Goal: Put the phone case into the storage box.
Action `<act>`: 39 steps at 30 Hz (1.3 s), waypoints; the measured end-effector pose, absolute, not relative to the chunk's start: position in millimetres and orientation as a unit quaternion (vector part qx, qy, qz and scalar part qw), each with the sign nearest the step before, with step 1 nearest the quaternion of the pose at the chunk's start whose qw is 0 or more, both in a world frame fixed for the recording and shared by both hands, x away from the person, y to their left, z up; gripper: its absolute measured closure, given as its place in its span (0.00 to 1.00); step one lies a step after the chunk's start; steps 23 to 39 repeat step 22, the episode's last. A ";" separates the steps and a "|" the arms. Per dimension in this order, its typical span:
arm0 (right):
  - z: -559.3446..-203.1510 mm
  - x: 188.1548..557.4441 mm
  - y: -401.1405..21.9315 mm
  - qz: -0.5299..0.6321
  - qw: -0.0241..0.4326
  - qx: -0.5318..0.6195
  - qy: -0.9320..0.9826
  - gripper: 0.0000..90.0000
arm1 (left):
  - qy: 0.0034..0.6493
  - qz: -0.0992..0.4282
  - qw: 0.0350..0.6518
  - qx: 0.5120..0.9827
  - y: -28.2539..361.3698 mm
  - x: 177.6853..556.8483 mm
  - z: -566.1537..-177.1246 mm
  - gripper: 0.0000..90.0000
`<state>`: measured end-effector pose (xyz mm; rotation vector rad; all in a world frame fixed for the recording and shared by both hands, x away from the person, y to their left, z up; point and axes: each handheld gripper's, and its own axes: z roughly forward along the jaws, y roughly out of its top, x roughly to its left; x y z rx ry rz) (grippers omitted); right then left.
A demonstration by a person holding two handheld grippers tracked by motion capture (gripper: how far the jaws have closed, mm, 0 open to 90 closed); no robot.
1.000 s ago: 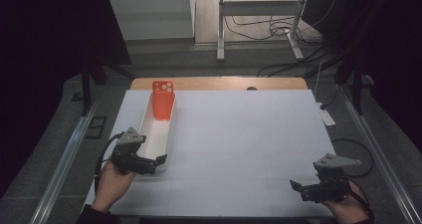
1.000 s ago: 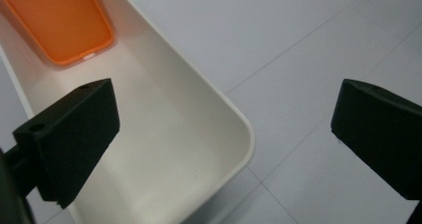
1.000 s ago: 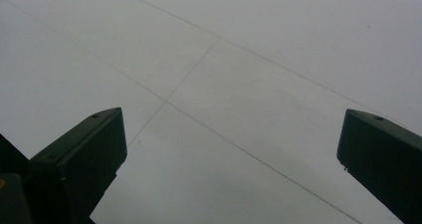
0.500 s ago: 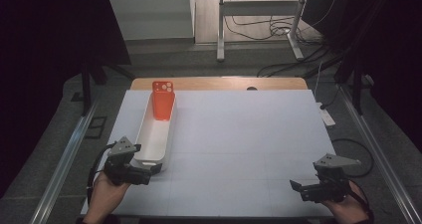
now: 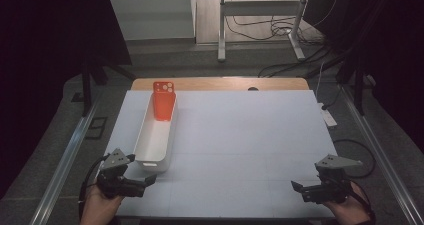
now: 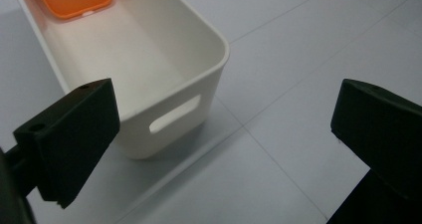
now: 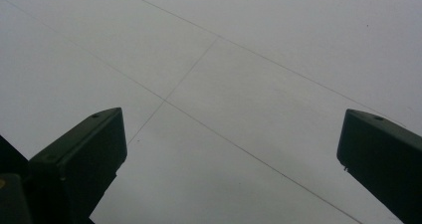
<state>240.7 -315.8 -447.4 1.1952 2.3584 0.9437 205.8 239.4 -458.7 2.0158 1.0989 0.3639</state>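
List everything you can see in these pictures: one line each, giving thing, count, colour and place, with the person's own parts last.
Bin: one, white, long, on the left part of the table, its near end before the left gripper.
Phone case: one, orange, leaning in the bin's far end.
Table: one, pale grey-white top with a wooden strip at its far edge.
Desk frame: one, white metal, on the floor beyond the table, cables near it.
Left gripper: one, black with a grey plate, near left corner, jaws wide apart, holding nothing.
Right gripper: one, black with a grey plate, near right corner, jaws wide apart, holding nothing.
Hands: two, at the bottom edge.
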 end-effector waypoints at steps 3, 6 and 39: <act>-447.3 240.7 -315.8 0.331 0.166 0.420 0.829 0.00 | 0.439 0.143 0.398 0.793 242.1 200.9 -460.9 0.00; -447.4 240.7 -315.7 0.330 0.166 0.420 0.829 0.00 | 0.442 0.141 0.398 0.791 244.5 195.9 -463.3 0.00; -447.5 240.6 -315.2 0.327 0.166 0.420 0.830 0.00 | 0.447 0.149 0.408 0.782 249.2 185.1 -464.4 0.00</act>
